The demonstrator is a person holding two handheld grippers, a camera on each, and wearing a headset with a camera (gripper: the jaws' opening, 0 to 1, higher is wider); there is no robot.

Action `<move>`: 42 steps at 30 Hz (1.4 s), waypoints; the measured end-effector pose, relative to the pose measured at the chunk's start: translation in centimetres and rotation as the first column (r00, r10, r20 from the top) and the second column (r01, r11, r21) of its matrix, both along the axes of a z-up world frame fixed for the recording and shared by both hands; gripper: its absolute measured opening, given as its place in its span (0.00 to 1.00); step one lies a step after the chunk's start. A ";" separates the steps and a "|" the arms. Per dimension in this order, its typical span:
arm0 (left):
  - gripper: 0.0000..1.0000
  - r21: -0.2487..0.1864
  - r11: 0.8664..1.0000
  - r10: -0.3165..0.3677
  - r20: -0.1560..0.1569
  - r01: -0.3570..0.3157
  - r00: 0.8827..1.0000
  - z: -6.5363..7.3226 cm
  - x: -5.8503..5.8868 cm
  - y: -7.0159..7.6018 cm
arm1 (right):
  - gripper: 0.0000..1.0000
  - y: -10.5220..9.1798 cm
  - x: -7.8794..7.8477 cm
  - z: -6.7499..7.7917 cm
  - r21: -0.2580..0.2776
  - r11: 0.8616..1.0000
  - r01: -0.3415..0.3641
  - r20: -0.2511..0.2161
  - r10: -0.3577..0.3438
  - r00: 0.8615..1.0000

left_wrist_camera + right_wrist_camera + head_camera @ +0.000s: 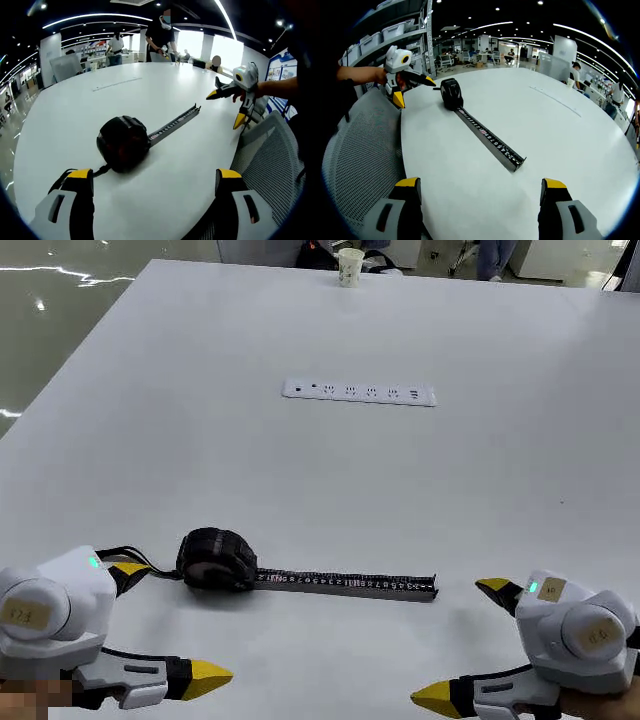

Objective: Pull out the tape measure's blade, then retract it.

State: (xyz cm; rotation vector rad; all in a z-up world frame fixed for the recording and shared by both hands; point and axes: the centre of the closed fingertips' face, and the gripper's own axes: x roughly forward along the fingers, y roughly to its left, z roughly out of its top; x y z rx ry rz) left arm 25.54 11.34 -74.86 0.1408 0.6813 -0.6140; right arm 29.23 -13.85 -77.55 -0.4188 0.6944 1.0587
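Tape measure lay on the white table, near my edge, black case to my left. Blade was drawn out flat along the tabletop, running rightward from the case, numbers up. Its end hook pointed toward the right gripper.

I noted the left gripper just beside the case, jaws spread wide with nothing between them. A thin black strap ran out from the case toward its upper yellow tip; I could not tell whether the two touched.

Right gripper sat near the blade's hook end but apart from it, jaws likewise spread and gripping nothing.

In the left gripper view the case sat just ahead between the two yellow tips, the blade running away toward the other gripper.

Farther across the table: a white power strip, and a paper cup at the far edge.
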 end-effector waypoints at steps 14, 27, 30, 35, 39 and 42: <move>0.99 -0.017 0.997 0.077 0.038 -0.076 0.996 0.8 -0.1 -0.7 | 0.99 1.1 -1.1 1.0 0.069 0.992 0.110 -0.017 -0.109 0.994; 0.99 -0.045 0.987 0.157 0.064 -0.155 0.985 1.8 -0.4 -1.2 | 0.99 2.2 -1.6 2.3 0.115 0.966 0.230 -0.020 -0.230 0.973; 0.99 -0.050 0.984 0.172 0.073 -0.169 0.982 2.0 -0.3 -1.3 | 0.99 2.5 -1.9 2.6 0.126 0.963 0.240 -0.019 -0.240 0.971; 0.99 -0.062 0.980 0.193 0.071 -0.189 0.979 2.1 -0.5 -1.6 | 0.99 2.9 -2.0 3.2 0.140 0.953 0.268 -0.017 -0.268 0.963; 0.99 -0.065 0.976 0.212 0.053 -0.209 0.976 1.9 -1.0 -1.8 | 0.99 3.2 -2.3 3.4 0.149 0.947 0.285 -0.027 -0.284 0.958; 0.99 -0.070 0.971 0.231 0.047 -0.228 0.972 1.9 -1.2 -1.8 | 0.99 3.4 -2.4 3.7 0.159 0.941 0.299 -0.033 -0.297 0.954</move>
